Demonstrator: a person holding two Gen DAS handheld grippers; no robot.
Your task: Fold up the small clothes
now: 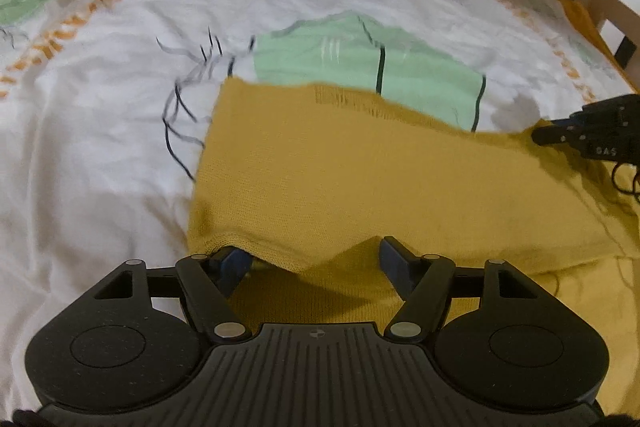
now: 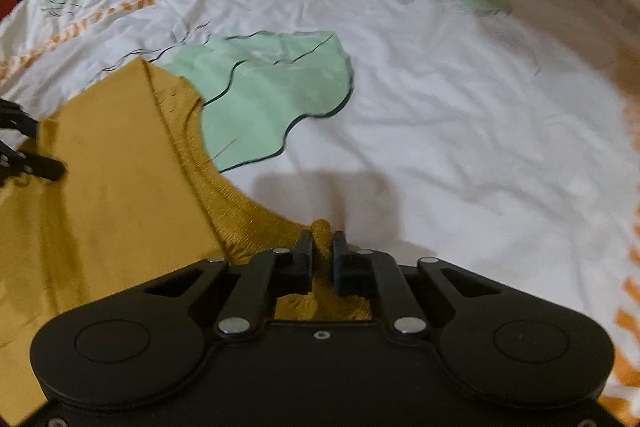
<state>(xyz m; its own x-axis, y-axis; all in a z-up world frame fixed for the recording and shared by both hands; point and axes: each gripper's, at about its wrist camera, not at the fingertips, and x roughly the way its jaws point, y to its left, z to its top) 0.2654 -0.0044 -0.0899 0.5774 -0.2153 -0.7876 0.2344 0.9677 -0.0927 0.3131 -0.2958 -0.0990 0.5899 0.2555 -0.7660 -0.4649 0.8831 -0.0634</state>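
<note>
Sweater (image 1: 320,163), mustard knit, is lying on the bedsheet (image 1: 100,147) over its green leaf print, spreading toward the near edge of the bed. A fold appears to be in hand: one layer is lying doubled over another, its folded edge running across in front of the left gripper (image 1: 314,259). That gripper's jaws are standing wide apart, with cloth draping between them but nothing pinched. The right gripper (image 2: 322,247) is nearly closed, nipping a small peak of the ribbed neckline (image 2: 224,187) between its fingers. By my reading, the next move is asking the left gripper to close on the near edge, so both can carry the cloth over together and lay it flat. The knit is looking soft and loose, with stray threads trailing at one side.
</note>
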